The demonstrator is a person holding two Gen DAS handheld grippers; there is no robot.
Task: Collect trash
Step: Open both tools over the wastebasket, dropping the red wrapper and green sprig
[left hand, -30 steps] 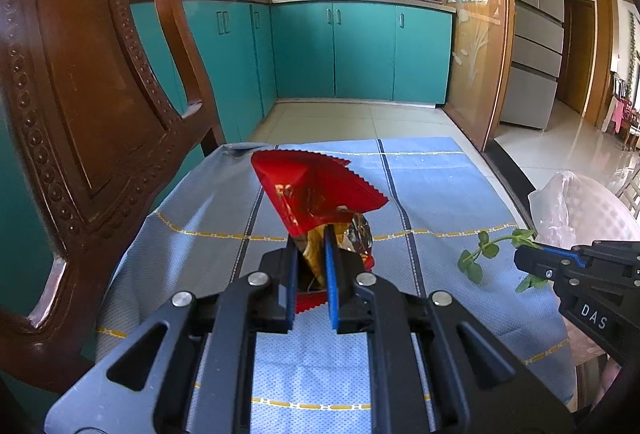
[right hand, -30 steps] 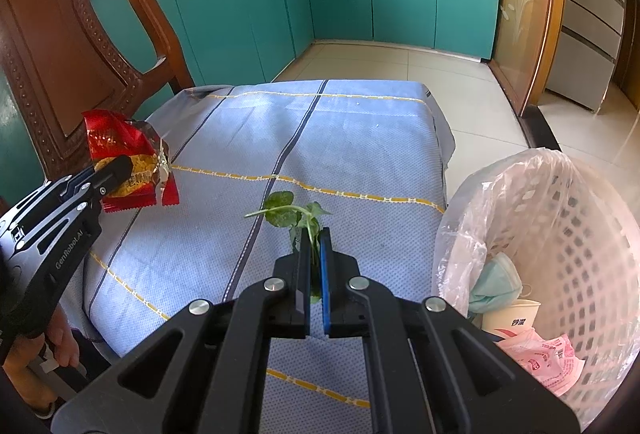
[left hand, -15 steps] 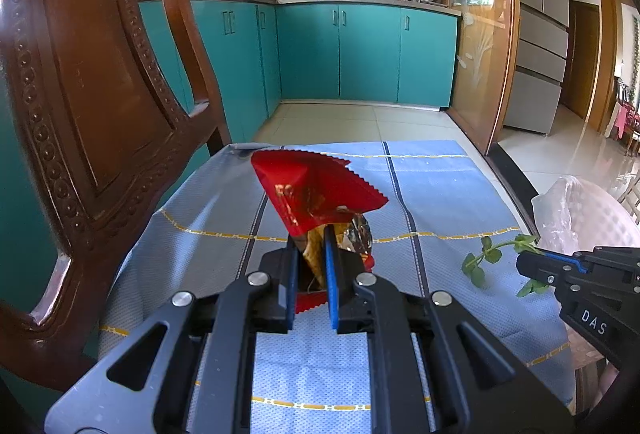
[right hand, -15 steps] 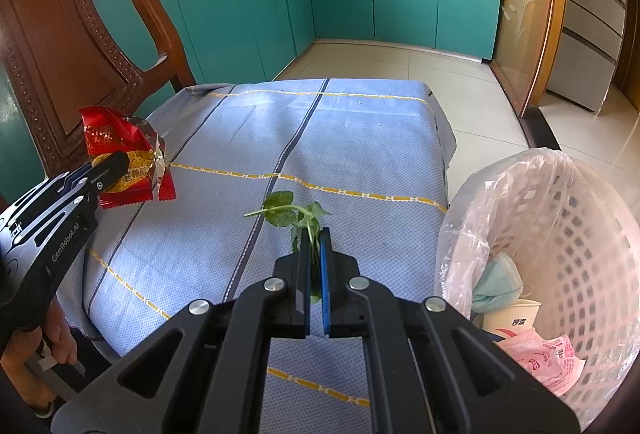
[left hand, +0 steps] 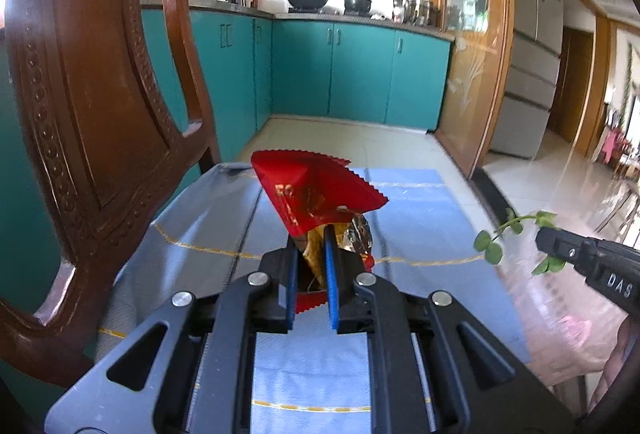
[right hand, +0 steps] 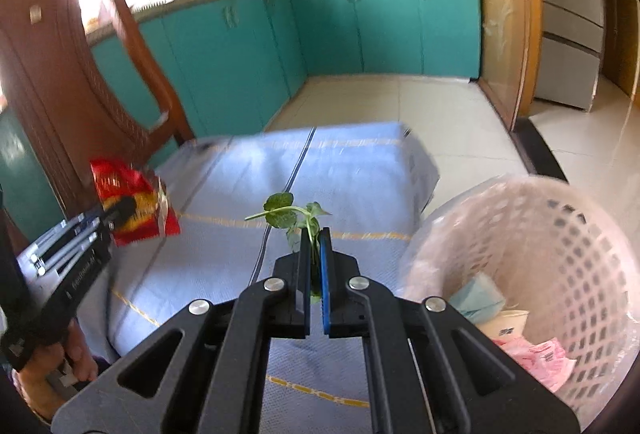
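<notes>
- Between the blue pads of the left hand-held gripper [left hand: 310, 234], the red snack wrapper [left hand: 316, 190] is clamped by its lower part and stands up above the bench [left hand: 420, 202]; it is lifted off the cloth, not lying on it.
- Between the closed pads of the right hand-held gripper [right hand: 315, 234] sits the green leafy sprig [right hand: 288, 212], with its leaves sticking out in front; it is also in the air, above the bench edge that is next to the basket.
- Just to the right of this gripper is the white trash basket [right hand: 560, 226], lined with a clear plastic bag. Inside I can see a light blue face mask [right hand: 478, 294], a paper cup [right hand: 506, 324] and a pink wrapper [right hand: 534, 356], so some trash is already collected.
- On the blue tablecloth [right hand: 360, 174] I see no other trash in the part that both views show; the near end is hidden behind the grippers.
- My judgement: picking up is done for both pieces, and what is left is to carry each one over the basket and drop it. The sprig is nearer to the basket, the wrapper is well apart from it, at the side of the wooden chair [left hand: 100, 94].
</notes>
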